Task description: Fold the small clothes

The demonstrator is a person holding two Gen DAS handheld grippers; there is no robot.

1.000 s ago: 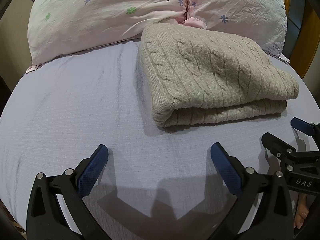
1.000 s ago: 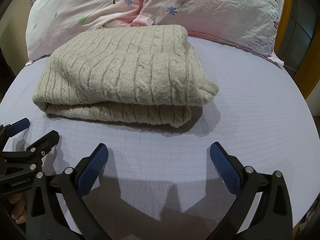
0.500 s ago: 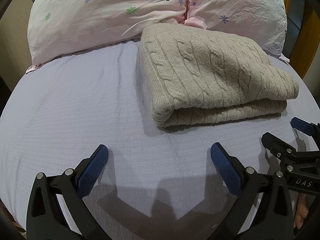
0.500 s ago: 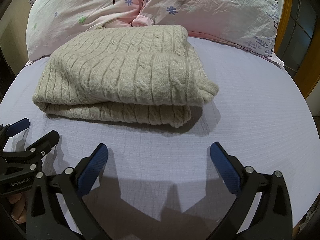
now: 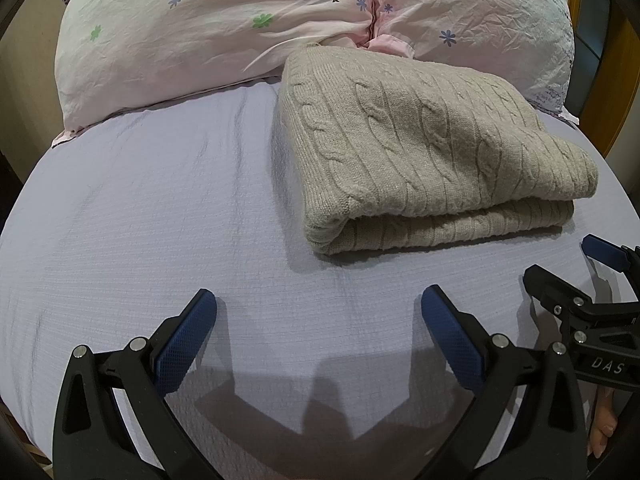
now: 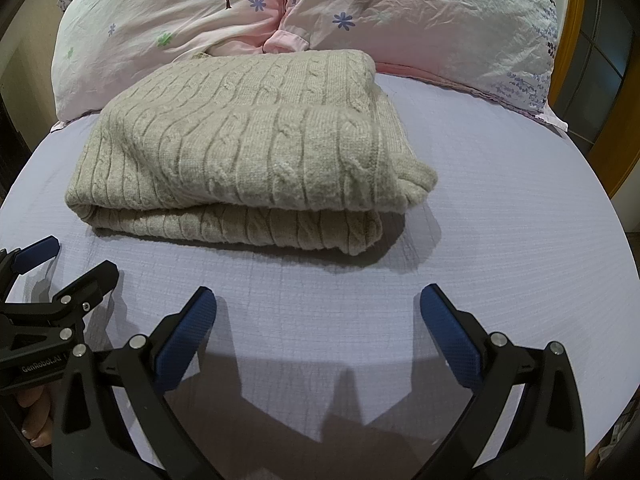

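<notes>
nothing is changing between the earlier pictures and this moment: the beige cable-knit sweater is lying in the same folded shape, and both grippers are hanging in the same places as a second ago. i am judging from this that the fold is already finished and the person is only pausing, or is waiting before a next garment, though no other garment is showing. the sweater is resting on the lilac bed sheet, folded into a thick packet of at least two layers, with its far edge touching the two pink floral pillows at the head of the bed. in the right wrist view the top layer is hanging a little over the lower one at the right corner, so the packet is not perfectly square. the left gripper is hovering low over the bare sheet, near the sweater's front edge but not touching it; its jaws are standing wide apart and are holding nothing. the right gripper is doing the same just beside it, jaws spread wide, nothing between them, and each one is appearing at the edge of the other's view. about containers, i am seeing no basket, box or drawer in either view, so nothing is being stored anywhere; the sweater is simply staying on the bed.
</notes>
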